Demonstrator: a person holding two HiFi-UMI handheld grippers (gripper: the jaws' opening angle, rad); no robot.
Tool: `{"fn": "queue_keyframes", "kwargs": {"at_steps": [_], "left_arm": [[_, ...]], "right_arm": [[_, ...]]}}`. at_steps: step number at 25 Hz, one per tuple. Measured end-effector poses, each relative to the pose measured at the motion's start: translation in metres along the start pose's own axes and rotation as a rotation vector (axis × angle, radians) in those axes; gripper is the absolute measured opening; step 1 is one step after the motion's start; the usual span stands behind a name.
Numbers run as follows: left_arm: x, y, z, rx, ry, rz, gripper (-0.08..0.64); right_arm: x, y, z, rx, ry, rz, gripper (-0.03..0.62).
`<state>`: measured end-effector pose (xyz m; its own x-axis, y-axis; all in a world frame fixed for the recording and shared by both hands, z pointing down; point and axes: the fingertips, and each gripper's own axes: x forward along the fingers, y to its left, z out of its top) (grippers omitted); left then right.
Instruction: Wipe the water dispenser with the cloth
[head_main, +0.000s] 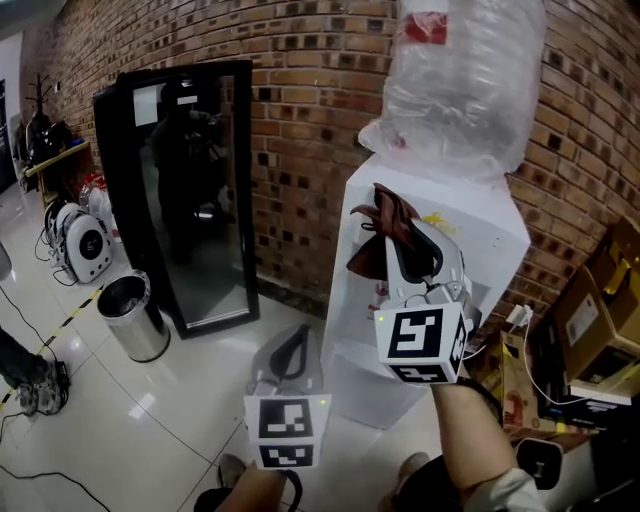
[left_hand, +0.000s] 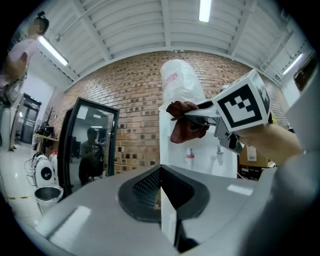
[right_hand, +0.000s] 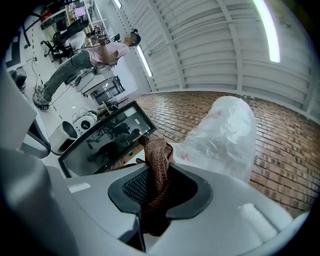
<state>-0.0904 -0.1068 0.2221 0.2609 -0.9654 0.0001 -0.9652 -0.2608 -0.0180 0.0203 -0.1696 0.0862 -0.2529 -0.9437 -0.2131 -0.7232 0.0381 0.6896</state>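
Note:
The white water dispenser (head_main: 485, 235) stands against the brick wall, with a plastic-wrapped bottle (head_main: 465, 80) on top. My right gripper (head_main: 397, 228) is raised in front of the dispenser's upper front, shut on a brown cloth (head_main: 368, 258) that hangs from its jaws. In the right gripper view the cloth (right_hand: 156, 155) fills the jaws of the right gripper (right_hand: 152, 175), with the bottle (right_hand: 225, 135) beyond. My left gripper (head_main: 300, 332) is lower and to the left, jaws together and empty. The left gripper (left_hand: 161, 170) faces the dispenser (left_hand: 200, 167) and its taps (left_hand: 190, 156).
A tall black-framed glass panel (head_main: 195, 190) leans on the wall left of the dispenser, and a steel bin (head_main: 133, 315) stands beside it. Cardboard boxes and cables (head_main: 590, 330) crowd the right side. A round white device (head_main: 85, 245) and a person's foot (head_main: 35, 385) are at far left.

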Motion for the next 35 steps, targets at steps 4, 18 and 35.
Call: {"fn": "queue_keyframes", "kwargs": {"at_steps": [4,18,35], "left_arm": [[0.007,-0.03,-0.006,0.027,0.0,-0.056,0.0],[0.015,-0.108,-0.038,0.057,0.044,-0.188,0.0],[-0.009,-0.084,-0.044,-0.002,0.034,-0.142,0.0]], "right_arm": [[-0.025,-0.032,-0.019,0.03,0.008,-0.057,0.104],[-0.113,-0.114,-0.112,0.211,0.068,-0.263,0.103],[-0.139,-0.109,-0.138,0.27,0.066,-0.266,0.104]]}}
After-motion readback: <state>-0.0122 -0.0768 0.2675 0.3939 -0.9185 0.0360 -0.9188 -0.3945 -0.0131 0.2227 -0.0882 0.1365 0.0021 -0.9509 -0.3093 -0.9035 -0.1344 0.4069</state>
